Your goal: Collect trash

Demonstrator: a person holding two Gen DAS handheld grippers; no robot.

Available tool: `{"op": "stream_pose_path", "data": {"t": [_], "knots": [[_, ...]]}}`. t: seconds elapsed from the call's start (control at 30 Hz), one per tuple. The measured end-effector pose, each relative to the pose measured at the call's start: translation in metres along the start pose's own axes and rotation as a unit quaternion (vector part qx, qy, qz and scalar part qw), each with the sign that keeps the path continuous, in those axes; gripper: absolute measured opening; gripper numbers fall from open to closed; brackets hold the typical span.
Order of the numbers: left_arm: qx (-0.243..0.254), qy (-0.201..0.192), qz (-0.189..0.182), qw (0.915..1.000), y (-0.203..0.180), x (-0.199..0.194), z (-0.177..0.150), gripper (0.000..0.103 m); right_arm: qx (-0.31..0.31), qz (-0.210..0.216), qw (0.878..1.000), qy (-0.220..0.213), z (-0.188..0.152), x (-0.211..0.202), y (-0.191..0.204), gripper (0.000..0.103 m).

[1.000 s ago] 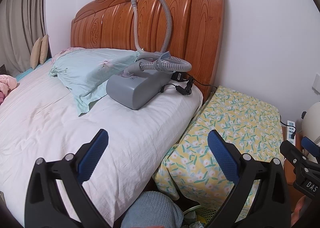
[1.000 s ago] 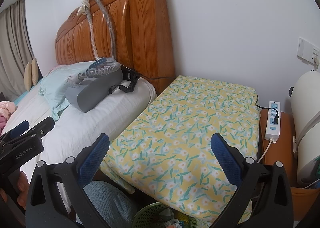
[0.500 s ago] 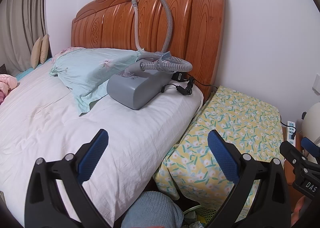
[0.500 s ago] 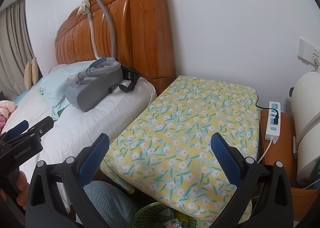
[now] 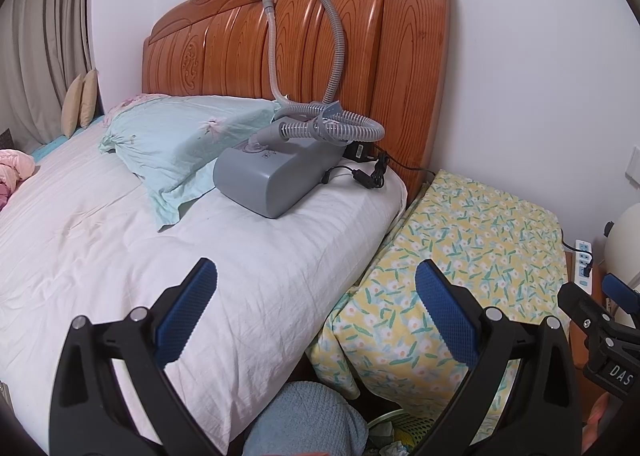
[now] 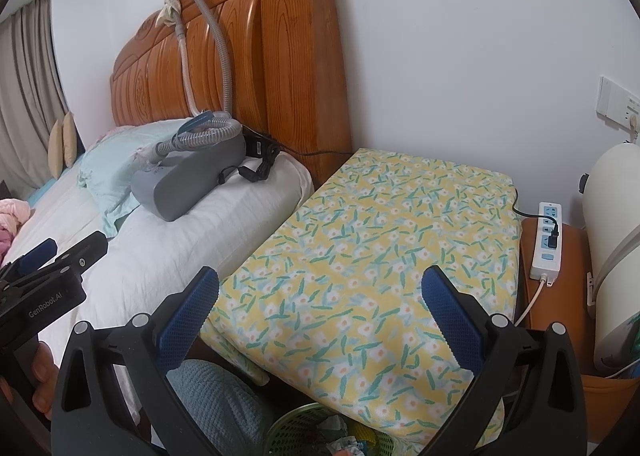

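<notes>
Bedroom, white wall, carved wooden headboard point(image 5: 280, 40) at upper centre of the left wrist view. White-sheeted bed point(image 5: 120, 256) fills the left half; a yellow floral-covered surface point(image 6: 380, 248) sits just beside it on the right.

Left gripper point(image 5: 316, 310): fingers spread wide, nothing between the blue pads. Right gripper point(image 6: 322, 312): likewise wide and empty. Both aimed forward over the bed edge and the floral cover, not downward.

Task's thing: a green mesh basket point(image 6: 296, 430) at the bottom centre of the right wrist view, low in the gap below the floral cover, with crumpled scraps point(image 6: 340, 444) inside. In the left wrist view only a sliver of its rim point(image 5: 404, 422) shows at bottom centre-right.

Key relation: the basket lies beneath and behind the fingertips of both grippers, under the line they point along. It shows more fully under the right gripper, so that one seems nearer. Long axis of the scraps: cannot tell, too small.

No loose litter visible on bed or cover. A grey machine with hose point(image 5: 272, 180) rests by the pillow; likely not trash.
</notes>
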State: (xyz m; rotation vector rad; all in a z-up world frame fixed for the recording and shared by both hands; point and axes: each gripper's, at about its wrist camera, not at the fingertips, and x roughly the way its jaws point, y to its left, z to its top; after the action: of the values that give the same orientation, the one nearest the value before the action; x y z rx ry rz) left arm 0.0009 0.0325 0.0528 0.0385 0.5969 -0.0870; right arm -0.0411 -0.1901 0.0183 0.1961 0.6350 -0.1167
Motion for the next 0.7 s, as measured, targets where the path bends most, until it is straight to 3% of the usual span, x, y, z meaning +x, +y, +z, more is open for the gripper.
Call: {"op": "stream_pose_path", "data": {"t": [0.7], "knots": [[0.005,0.005,-0.001,1.0,-0.0011,0.0015,-0.0018,0.095,-0.005,0.003,1.0,0.008,-0.0006,0.0035,0.0,0.101]]}}
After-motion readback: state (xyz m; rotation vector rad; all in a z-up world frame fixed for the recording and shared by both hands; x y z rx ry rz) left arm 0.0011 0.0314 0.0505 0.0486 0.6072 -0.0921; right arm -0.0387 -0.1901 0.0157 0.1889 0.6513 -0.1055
